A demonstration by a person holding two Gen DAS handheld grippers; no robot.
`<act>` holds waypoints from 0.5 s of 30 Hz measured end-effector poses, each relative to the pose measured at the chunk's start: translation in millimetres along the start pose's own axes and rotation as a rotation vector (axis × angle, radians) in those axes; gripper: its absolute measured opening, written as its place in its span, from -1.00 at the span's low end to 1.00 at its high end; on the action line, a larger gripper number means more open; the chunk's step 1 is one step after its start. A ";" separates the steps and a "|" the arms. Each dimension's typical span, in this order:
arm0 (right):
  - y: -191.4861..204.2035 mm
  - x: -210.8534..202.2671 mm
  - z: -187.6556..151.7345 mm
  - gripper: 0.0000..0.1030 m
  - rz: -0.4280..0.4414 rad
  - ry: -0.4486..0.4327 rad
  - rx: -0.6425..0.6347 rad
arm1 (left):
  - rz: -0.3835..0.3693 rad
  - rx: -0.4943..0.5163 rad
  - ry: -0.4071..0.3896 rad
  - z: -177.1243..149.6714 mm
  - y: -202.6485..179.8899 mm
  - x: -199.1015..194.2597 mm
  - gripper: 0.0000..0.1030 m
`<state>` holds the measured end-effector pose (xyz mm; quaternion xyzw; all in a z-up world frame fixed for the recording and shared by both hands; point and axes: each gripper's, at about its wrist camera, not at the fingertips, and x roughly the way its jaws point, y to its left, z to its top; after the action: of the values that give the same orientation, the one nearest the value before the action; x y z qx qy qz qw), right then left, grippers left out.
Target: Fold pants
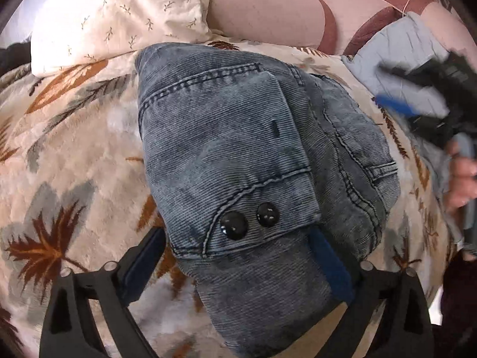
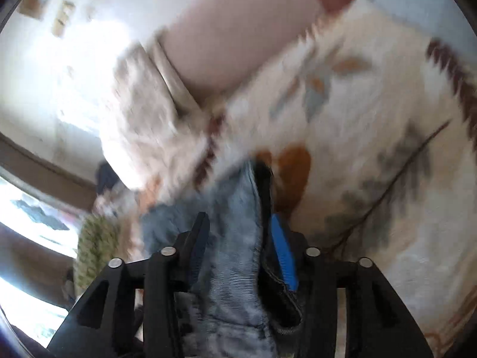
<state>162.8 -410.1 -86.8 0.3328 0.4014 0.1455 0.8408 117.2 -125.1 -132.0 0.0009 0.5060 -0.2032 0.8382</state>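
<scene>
Blue-grey corduroy pants (image 1: 238,149) lie bunched and folded over on the leaf-patterned blanket (image 1: 74,155), with two black buttons facing up near me. My left gripper (image 1: 238,256) stands wide open around the near end of the pants, a finger on each side of the cloth. In the right wrist view the picture is blurred; my right gripper (image 2: 235,232) is shut on a fold of the pants (image 2: 235,203) and holds it above the blanket. The right gripper also shows blurred in the left wrist view (image 1: 429,95) at the far right, with a hand on it.
A cream pillow (image 1: 119,12) lies at the far left of the bed and a pink cushion (image 1: 265,6) behind the pants. A pale blue-grey cloth (image 1: 396,56) lies at the far right. A bright window and a wall (image 2: 44,95) show left in the right wrist view.
</scene>
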 end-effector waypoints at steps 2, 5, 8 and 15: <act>10.6 -18.7 -0.1 -0.07 0.067 -0.040 -0.030 | 0.018 0.004 -0.002 0.7 -1.6 0.6 1.00; 28.8 -2.1 -12.4 -0.07 0.165 0.082 -0.061 | 0.031 -0.005 -0.004 0.6 -2.4 1.0 1.00; 32.2 37.6 -33.1 -0.07 0.091 0.193 -0.083 | 0.051 -0.002 -0.022 -0.6 -3.3 0.9 1.00; -10.5 64.5 -40.3 -0.38 0.117 0.246 0.054 | 0.063 -0.002 -0.063 1.5 -0.7 -21.4 0.93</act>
<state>172.5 -367.0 -149.6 0.3579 0.4850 0.2230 0.7661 109.6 -118.7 -113.0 0.0096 0.4792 -0.1759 0.8598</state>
